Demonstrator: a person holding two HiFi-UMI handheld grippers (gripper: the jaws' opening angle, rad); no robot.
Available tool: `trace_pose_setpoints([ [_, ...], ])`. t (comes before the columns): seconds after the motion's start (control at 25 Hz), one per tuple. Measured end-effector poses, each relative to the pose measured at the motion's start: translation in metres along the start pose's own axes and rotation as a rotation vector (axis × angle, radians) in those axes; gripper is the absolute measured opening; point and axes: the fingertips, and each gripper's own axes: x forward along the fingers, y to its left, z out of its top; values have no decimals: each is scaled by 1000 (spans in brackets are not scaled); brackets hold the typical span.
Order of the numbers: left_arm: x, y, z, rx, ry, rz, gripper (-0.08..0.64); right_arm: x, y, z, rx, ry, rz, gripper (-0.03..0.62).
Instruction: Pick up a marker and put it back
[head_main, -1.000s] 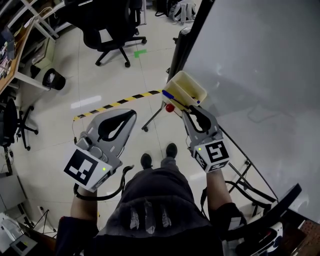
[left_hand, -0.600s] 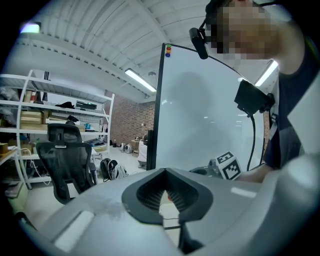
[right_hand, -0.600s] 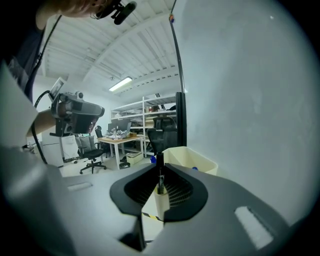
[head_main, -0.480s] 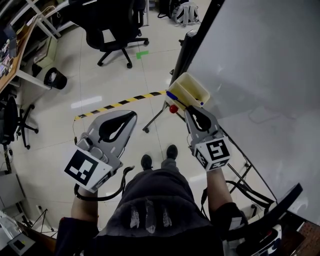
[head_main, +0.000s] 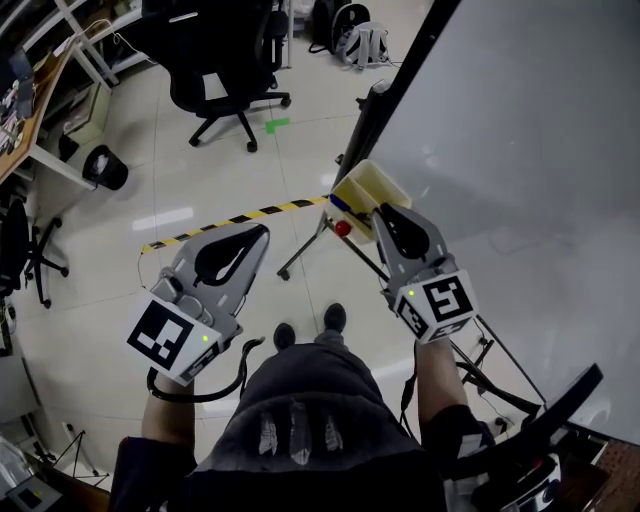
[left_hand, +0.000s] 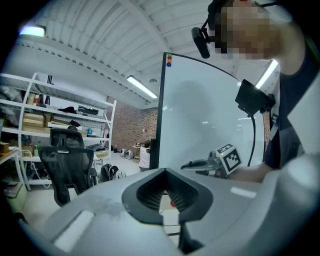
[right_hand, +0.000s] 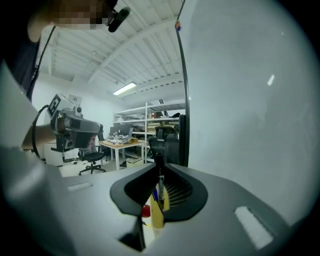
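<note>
Marker (right_hand: 159, 175), thin and dark, stands upright pinched at the tips of the right gripper (head_main: 383, 212), whose jaws have just been closing on it, just above the yellowish tray (head_main: 372, 178) on the whiteboard (head_main: 520, 120); in the head view the jaws hide it, and its colour is hard to tell. Left gripper (head_main: 262, 232) is held apart, tips together, empty. Below lie pale floor tiles (head_main: 120, 270), striped tape (head_main: 235, 215) and a black chair (head_main: 215, 60).
</note>
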Motion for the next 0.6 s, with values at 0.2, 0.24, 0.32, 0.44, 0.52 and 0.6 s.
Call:
trace_pose_setpoints([
  [0.2,-2,1,21,15,-53,0,6,-3,5,53,-52,-68,18,43],
  [0.24,-4,2,27,24,-62,0,6,-4,7,64,-59,-84,23,43],
  [0.32,-7,4,33,58,-69,-5,6,-5,12,84,-79,-115,35,43],
  [0.44,-11,5,46,86,-94,-10,6,-9,20,111,-118,-154,52,43],
  [0.52,-13,4,56,96,-115,-15,6,-15,26,126,-139,-178,58,43],
  [0.6,-16,2,66,113,-129,-24,6,-20,31,140,-155,-201,59,43],
])
